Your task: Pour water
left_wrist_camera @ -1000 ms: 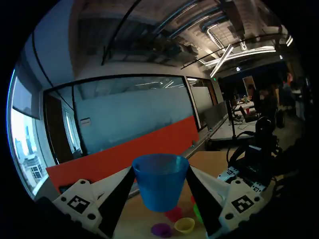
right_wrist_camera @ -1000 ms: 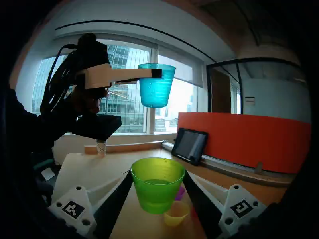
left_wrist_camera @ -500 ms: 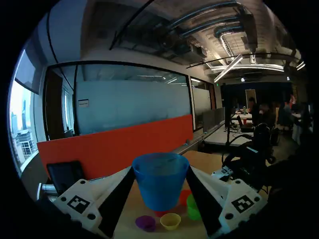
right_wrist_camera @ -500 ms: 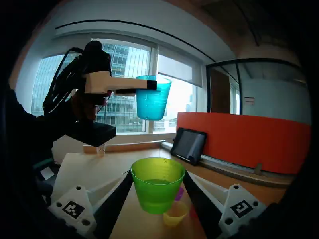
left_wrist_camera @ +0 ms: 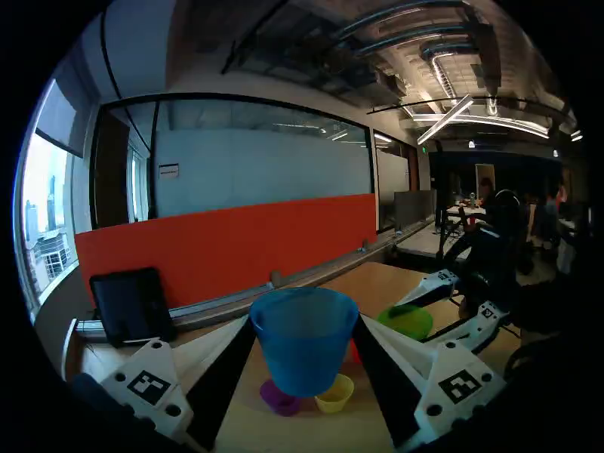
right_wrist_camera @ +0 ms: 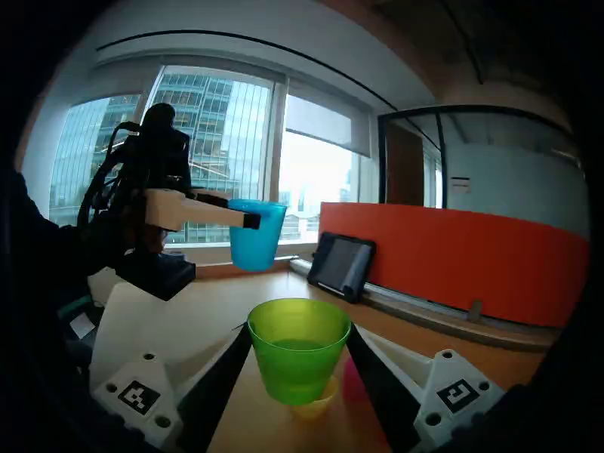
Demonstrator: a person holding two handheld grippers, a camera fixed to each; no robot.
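Note:
My left gripper (left_wrist_camera: 303,343) is shut on a blue plastic cup (left_wrist_camera: 303,340), held upright above the wooden table. From the right gripper view the same blue cup (right_wrist_camera: 256,234) hangs at middle left in the left gripper (right_wrist_camera: 253,220), a hand behind it. My right gripper (right_wrist_camera: 299,361) is shut on a green cup (right_wrist_camera: 299,359) with some water in its bottom. In the left gripper view that green cup (left_wrist_camera: 406,320) sits to the right, between the right gripper's white fingers (left_wrist_camera: 432,285).
Small purple (left_wrist_camera: 278,397), yellow (left_wrist_camera: 334,392) and red (left_wrist_camera: 352,352) cups stand on the table (left_wrist_camera: 302,426) below the blue cup. A dark tablet (right_wrist_camera: 341,264) leans by an orange partition (right_wrist_camera: 483,257). Windows lie to the left, office desks and people far right.
The left gripper has lowered the blue cup from high up to near table height. The right gripper with the green cup has stayed almost still.

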